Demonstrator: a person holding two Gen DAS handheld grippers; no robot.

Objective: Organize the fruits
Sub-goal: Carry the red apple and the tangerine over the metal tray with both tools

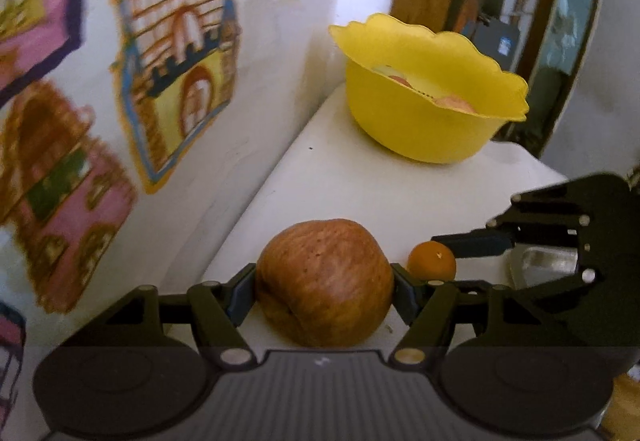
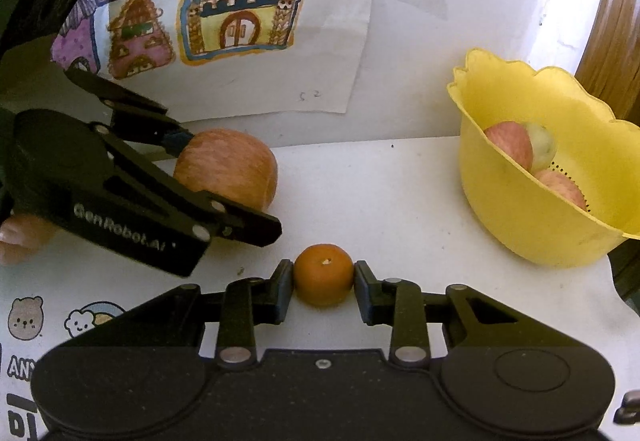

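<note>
Left claw (image 1: 324, 287) grips apple (image 1: 324, 283), right claw (image 2: 324, 283) grips orange (image 2: 324, 275); only right view shows bowl's (image 2: 520, 217) fruit

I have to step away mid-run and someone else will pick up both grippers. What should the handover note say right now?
Left gripper: jaws closed on the large apple, which sits on the white tabletop near the wall.
Right gripper: jaws closed on the small orange, also down on the tabletop.
Yellow bowl: stands at the far right of the table and already holds at least two red apples plus one pale fruit.
Done: several fruits are in the bowl.
Left: carry the apple and the orange to the bowl and release them; neither appears lifted yet.
</note>
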